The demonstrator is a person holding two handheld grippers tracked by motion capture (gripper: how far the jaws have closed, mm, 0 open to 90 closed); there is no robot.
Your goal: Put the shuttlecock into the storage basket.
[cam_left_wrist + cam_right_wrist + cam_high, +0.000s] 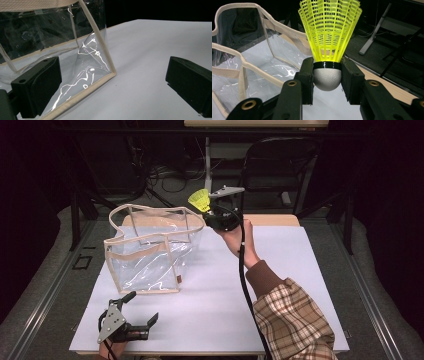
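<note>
A yellow shuttlecock (200,200) (329,32) with a white cork base is held upright, my right gripper (214,213) (327,80) shut on its base. It hangs beside the right rim of a clear plastic bag with beige trim (150,245) (244,62), which stands open on the white table (280,285). My left gripper (142,310) (112,85) rests near the table's front left edge, open, with nothing between its jaws. In the left gripper view the bag's lower corner (95,72) lies just ahead of the left jaw.
A black chair (280,165) and table legs stand behind the table's far edge, with cables on the floor. A plaid sleeve (292,320) reaches in from the bottom right. Grey floor borders the table on both sides.
</note>
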